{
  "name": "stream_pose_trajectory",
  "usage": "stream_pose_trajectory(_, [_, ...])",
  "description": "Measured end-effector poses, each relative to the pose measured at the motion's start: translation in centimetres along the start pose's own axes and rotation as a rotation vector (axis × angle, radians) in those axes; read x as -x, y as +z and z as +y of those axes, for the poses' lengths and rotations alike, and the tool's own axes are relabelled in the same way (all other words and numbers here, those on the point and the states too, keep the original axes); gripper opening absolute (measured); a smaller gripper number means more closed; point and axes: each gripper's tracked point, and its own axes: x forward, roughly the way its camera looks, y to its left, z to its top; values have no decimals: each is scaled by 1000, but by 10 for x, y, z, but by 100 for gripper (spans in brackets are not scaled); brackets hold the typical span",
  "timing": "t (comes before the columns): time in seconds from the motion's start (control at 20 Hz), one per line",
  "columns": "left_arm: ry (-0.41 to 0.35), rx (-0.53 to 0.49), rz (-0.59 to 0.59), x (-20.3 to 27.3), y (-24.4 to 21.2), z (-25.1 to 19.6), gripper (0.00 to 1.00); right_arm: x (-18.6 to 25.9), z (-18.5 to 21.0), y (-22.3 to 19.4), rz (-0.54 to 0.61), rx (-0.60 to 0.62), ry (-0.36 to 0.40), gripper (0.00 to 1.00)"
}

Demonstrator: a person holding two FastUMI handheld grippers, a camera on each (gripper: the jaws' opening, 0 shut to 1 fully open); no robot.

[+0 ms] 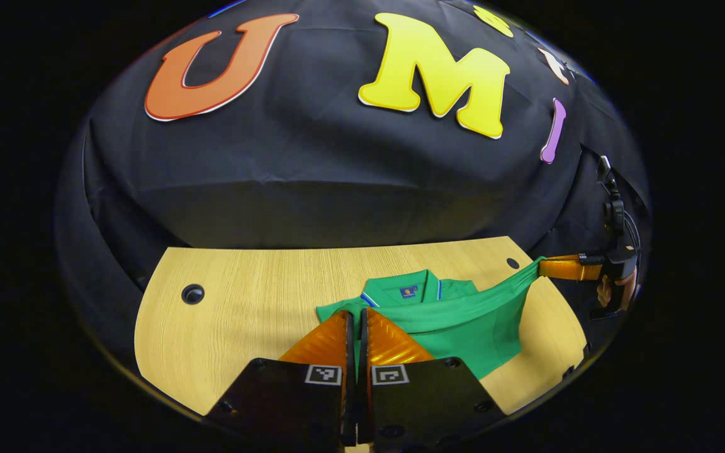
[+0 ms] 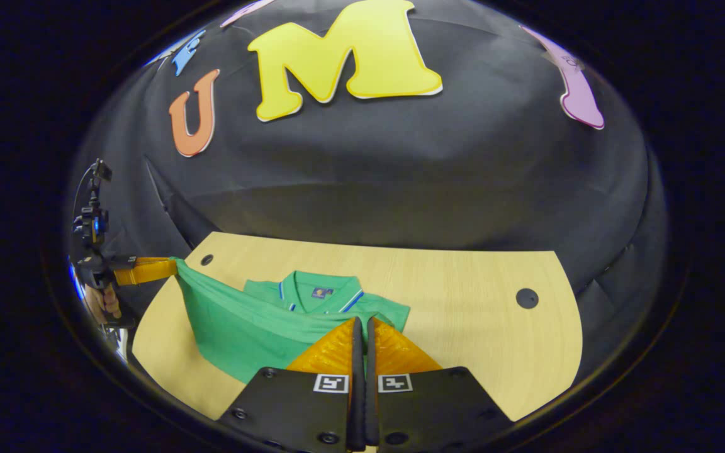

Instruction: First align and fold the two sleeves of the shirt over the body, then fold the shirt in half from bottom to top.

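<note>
A green polo shirt [image 1: 463,327] lies on the wooden table [image 1: 243,314], its collar [image 1: 410,290] toward the back wall. My left gripper [image 1: 356,314] is shut on one end of a raised edge of the shirt. That edge runs taut to my right gripper [image 1: 542,267], held up at the right by a hand [image 1: 614,292]. In the right gripper view, my right gripper [image 2: 362,322] is shut on the shirt [image 2: 243,321] just in front of the collar [image 2: 318,290]. The lifted edge stretches left to my left gripper [image 2: 174,267]. Both sleeves are hidden under the fabric.
The table [image 2: 476,314] has a curved front edge and two black cable holes [image 2: 527,297] [image 2: 206,259] near its back corners. The black cloth wall rises straight behind the table's far edge. Bare wood lies on both sides of the shirt.
</note>
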Motion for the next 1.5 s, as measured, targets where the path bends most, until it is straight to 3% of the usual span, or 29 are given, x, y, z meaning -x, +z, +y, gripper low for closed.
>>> stream_pose_trajectory(0.3, [11,-14,37,-57,-17,24,4,-57,-20,3,-6,-19,-27,2])
stream_pose_trajectory(0.7, [35,-24,34,-121,-41,42,4,-131,-34,-23,27,-12,-34,2])
stream_pose_trajectory(1.15, [91,58,70,-155,-80,62,4,-167,-37,-47,31,-27,-46,2])
stream_pose_trajectory(1.35, [136,61,84,-160,-83,66,8,-172,-37,-49,35,-4,-56,2])
stream_pose_trajectory(1.45, [158,45,88,-157,-81,67,13,-168,-37,-48,31,-8,-68,8])
stream_pose_trajectory(1.5, [170,39,86,-153,-78,66,23,-164,-36,-43,19,-20,-72,9])
